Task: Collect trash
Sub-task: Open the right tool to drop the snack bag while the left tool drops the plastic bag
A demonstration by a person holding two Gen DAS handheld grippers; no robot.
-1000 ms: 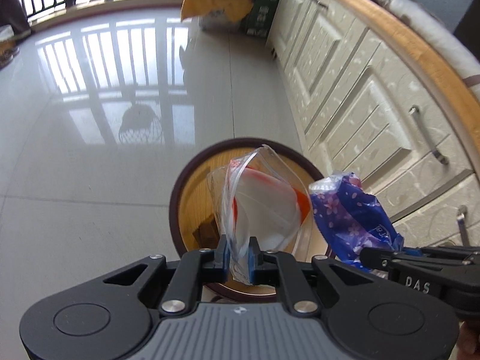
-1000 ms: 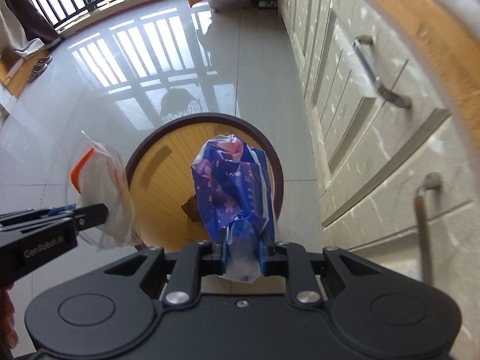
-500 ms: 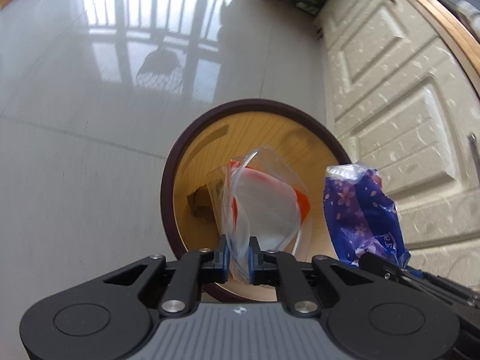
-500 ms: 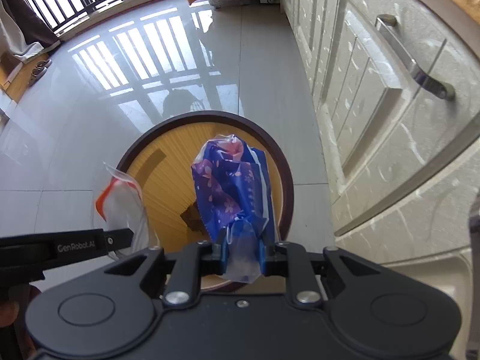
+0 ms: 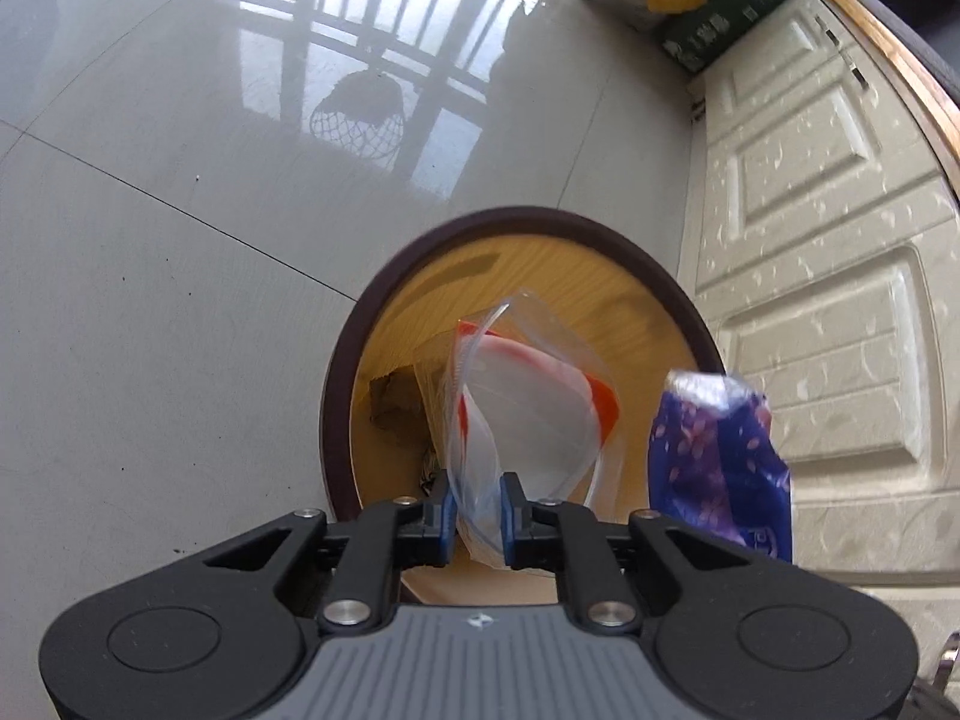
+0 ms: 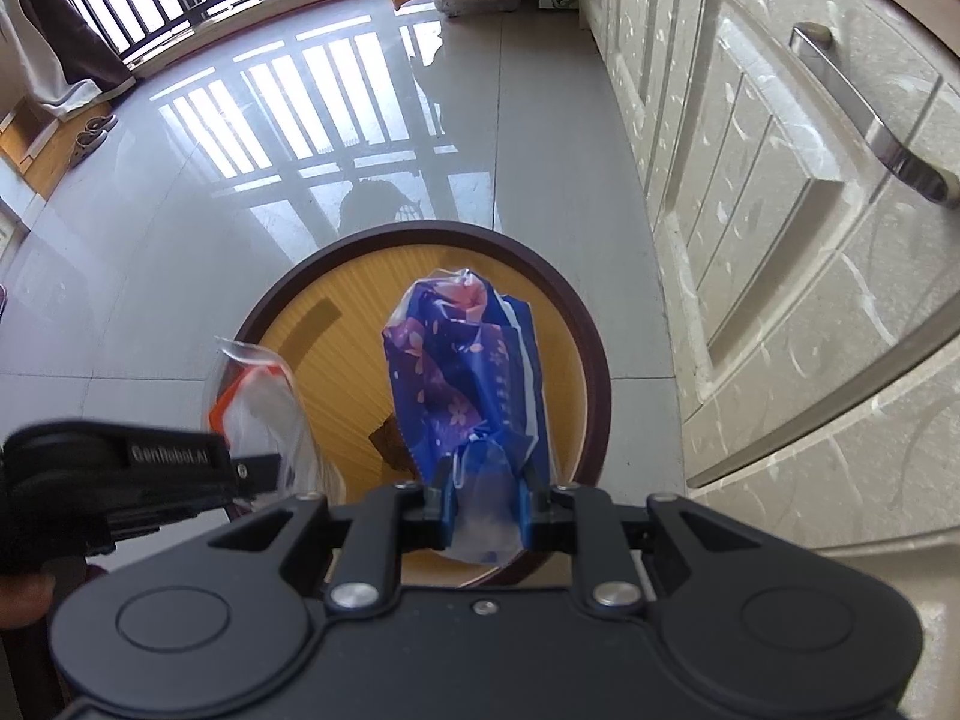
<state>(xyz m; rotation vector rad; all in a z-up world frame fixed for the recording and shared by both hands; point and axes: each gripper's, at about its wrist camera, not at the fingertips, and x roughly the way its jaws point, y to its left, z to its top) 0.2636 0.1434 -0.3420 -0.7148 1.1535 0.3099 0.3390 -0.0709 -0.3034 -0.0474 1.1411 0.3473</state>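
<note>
- Ahead of both pairs of fingers I see the round bin [image 5: 522,276], a brown scrap [image 5: 393,405] at its bottom.
- My left gripper [image 5: 478,510] pinches the clear zip bag [image 5: 528,414]; my right gripper [image 6: 485,504] clamps the blue flowered wrapper [image 6: 468,372], both over the bin.
- Only the right view shows the cabinet handle [image 6: 870,114] and slippers [image 6: 93,135].
- Cabinet doors [image 5: 828,312] stand right of the fingers.

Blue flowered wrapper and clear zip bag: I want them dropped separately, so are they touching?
Apart. In the left wrist view, bin wall and cabinet show between the clear zip bag and the blue flowered wrapper.
</note>
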